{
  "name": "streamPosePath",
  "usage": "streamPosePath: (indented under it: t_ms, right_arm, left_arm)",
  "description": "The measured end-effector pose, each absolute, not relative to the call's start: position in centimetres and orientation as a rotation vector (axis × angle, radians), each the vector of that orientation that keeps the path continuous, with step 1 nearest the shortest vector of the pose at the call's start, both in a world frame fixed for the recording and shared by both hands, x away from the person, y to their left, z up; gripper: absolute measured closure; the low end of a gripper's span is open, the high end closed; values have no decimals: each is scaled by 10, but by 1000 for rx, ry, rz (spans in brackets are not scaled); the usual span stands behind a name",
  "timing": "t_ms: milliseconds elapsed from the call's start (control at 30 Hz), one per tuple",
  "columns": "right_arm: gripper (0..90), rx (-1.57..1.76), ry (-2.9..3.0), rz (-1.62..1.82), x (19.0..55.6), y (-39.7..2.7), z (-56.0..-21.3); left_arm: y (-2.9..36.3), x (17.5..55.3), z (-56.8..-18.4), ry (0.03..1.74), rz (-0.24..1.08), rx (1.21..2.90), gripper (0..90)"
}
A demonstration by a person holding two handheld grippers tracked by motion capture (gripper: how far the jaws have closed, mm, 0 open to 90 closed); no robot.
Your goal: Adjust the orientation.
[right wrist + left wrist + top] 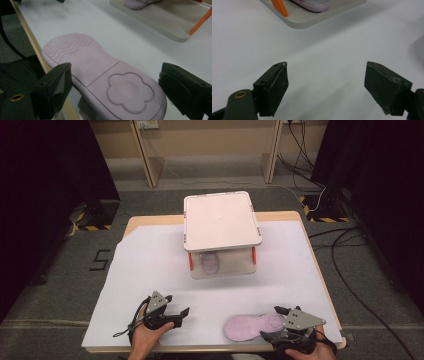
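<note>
Jaws first: my right gripper (274, 323) has them spread wide, one on each side of the heel end of a pink shoe (252, 326) lying sole up, and I cannot tell whether either pad touches it. In the right gripper view that sole (105, 81) runs between the two black pads, with a flower shape pressed into the heel part nearest me and wavy ridges across the toe part farther off. The shoe lies close to the near edge of the table (220, 348), its toe toward my left hand.

My left gripper (176, 316) is also wide open and holds nothing. In the left gripper view its pads (274, 87) stand far apart over bare white sheet (319, 57). It sits well apart from the shoe, near the front left of the sheet, and my left hand (147, 337) wraps the handle from below.

Farther out, at the middle of the table, stands a clear plastic box (222, 262) with a white lid (221, 220) on top and orange latches (190, 261) at its sides. Through its near wall I can see a second pink shoe (211, 262) inside. The white sheet covers most of the wooden tabletop. Beyond the table lies grey floor (60, 285) with black cables (350, 285) trailing at the right.
</note>
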State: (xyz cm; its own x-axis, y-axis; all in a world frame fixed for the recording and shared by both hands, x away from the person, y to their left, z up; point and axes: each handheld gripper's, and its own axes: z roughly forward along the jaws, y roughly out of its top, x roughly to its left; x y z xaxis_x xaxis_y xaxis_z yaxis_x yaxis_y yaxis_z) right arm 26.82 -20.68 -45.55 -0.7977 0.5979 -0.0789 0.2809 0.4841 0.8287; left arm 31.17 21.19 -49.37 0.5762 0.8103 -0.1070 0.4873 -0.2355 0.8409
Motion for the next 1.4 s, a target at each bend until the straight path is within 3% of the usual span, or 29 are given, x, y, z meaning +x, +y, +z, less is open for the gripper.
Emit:
streamPosePath:
  t_ms: [300, 367, 800, 1400]
  right_arm:
    - [160, 830, 2297, 1303, 293, -205, -448]
    - [206, 825, 2289, 1258, 299, -202, -448]
    - [208, 951, 2250, 1296, 337, -211, -446]
    - [224, 889, 2283, 1325, 341, -212, -452]
  left_arm:
    - [212, 312, -493, 1050, 444, 1887, 189]
    - [212, 312, -493, 1046, 444, 1887, 189]
    - [212, 311, -493, 1044, 444, 1886, 189]
    - [215, 312, -491, 1052, 451, 1870, 190]
